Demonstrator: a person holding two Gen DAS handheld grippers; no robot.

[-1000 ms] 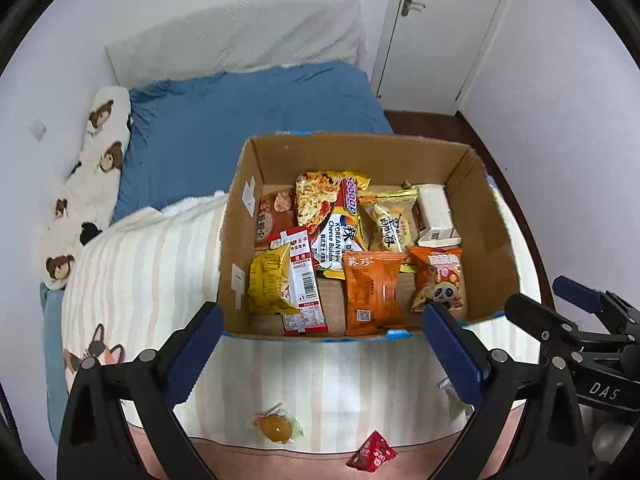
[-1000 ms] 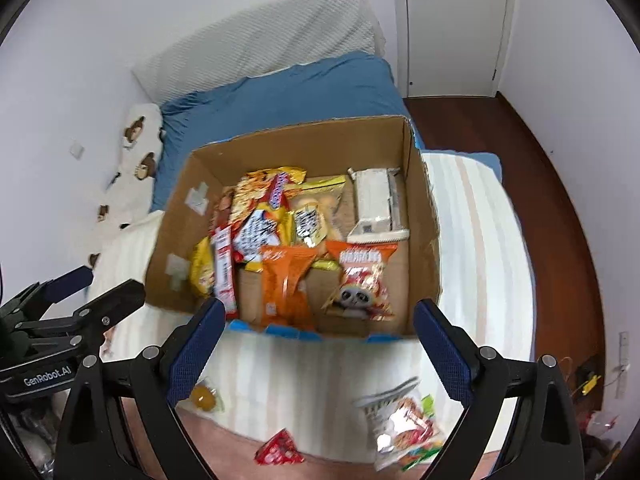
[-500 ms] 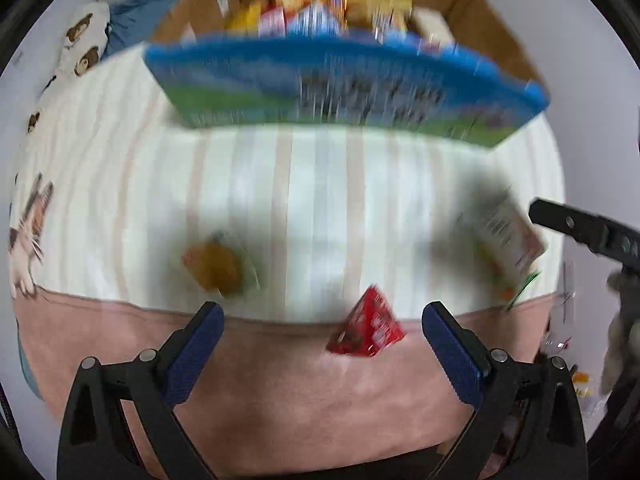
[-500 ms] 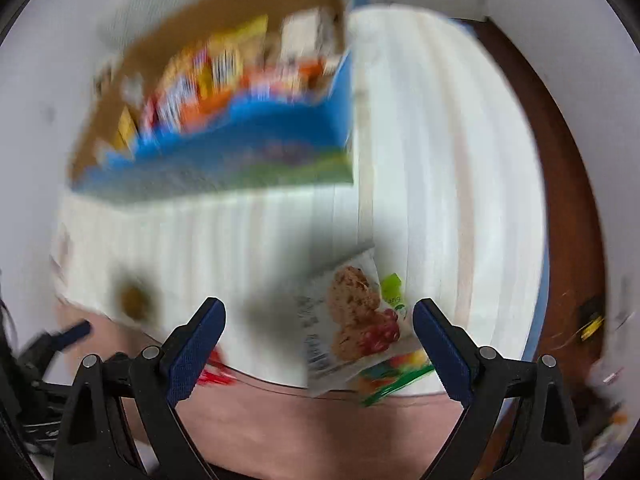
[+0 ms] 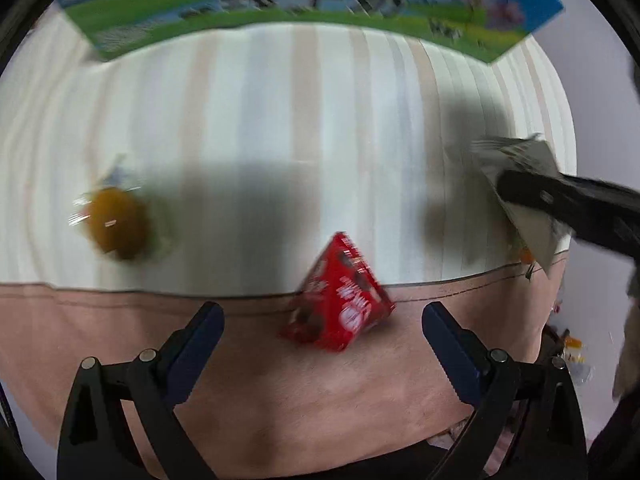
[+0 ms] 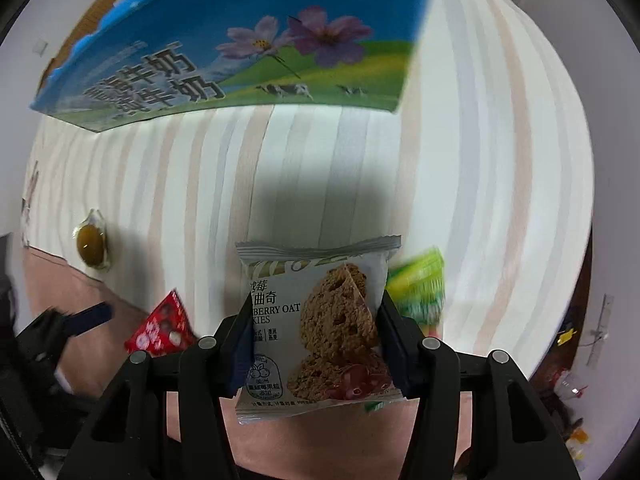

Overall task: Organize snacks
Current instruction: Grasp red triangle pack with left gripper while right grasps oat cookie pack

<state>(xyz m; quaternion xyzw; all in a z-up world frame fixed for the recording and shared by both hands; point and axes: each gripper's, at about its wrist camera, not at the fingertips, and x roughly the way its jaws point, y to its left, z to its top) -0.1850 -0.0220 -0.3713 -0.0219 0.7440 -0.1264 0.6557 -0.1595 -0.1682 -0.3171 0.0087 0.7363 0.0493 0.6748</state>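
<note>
My right gripper (image 6: 314, 344) has just been closing, and its two blue pads now press on both sides of the oat cookie packet (image 6: 320, 320), which sits between them over the edge of the striped blanket (image 6: 460, 168). A second ago these jaws stood wide above the box; now they are narrow around the packet. My left gripper (image 5: 323, 334) stays wide and holds nothing. The red triangular snack (image 5: 340, 308) lies just in front of it, between the two fingers, on the line where the striped part meets the pink border.

Both cameras were looking into the cardboard box (image 6: 240, 40) from above one second ago. Now they are low and close to the bed, so I see only the printed outside wall of the box. The wrapped yellow-brown sweet (image 5: 116, 226) lies well apart, to the left. A green packet (image 6: 420, 284) lies just beside the cookie packet, partly hidden.

I judge the cookie packet is secured, and the next step is to lift it and carry it to the box. The red snack waits for the left side.
</note>
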